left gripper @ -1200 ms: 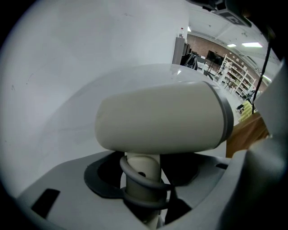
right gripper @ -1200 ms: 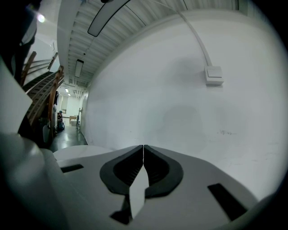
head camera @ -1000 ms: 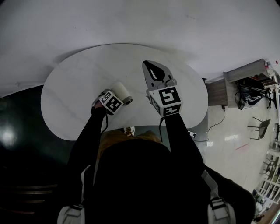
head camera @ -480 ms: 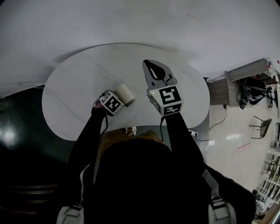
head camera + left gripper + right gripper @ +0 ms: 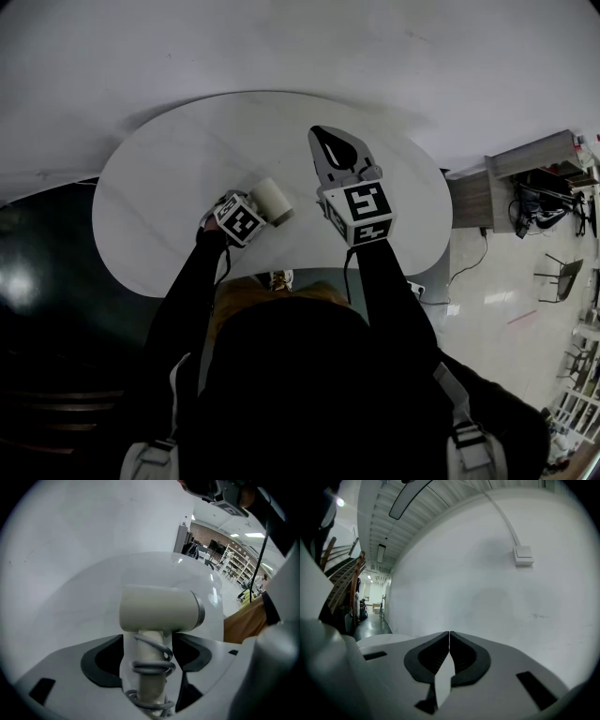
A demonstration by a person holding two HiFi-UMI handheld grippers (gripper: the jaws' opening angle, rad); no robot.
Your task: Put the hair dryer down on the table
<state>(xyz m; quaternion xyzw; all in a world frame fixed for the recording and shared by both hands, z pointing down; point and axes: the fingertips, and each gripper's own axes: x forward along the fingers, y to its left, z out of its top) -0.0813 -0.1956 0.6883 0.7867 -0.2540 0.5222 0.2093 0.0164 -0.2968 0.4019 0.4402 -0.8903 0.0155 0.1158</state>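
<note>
One hair dryer, cream barrel with a grey ring at one end, lying on the white table, barrel crosswise just ahead of the left gripper. One grey cord is coiled round its handle, roughly three turns visible. The handle sits between the left jaws, which are opening; there's a gap showing on both sides, so the pads aren't pressing on it. Right gripper: jaws closed tip to tip, nothing between them, held over the table well apart from the dryer, pointing at the wall. Count: two grippers, two marker cubes (left cube, right cube), one table. Only legible markings are the black-and-white square codes on the cubes; can't make out any print on the dryer body. Bottom of the handle and the rest of the cord are cut off by the frame edge in the left gripper view. In the head view the left jaws and the handle are hidden under the cube, only the barrel end shows. One wall box with a conduit running up from it. The wooden desk off to the right has clutter too small to identify.
</note>
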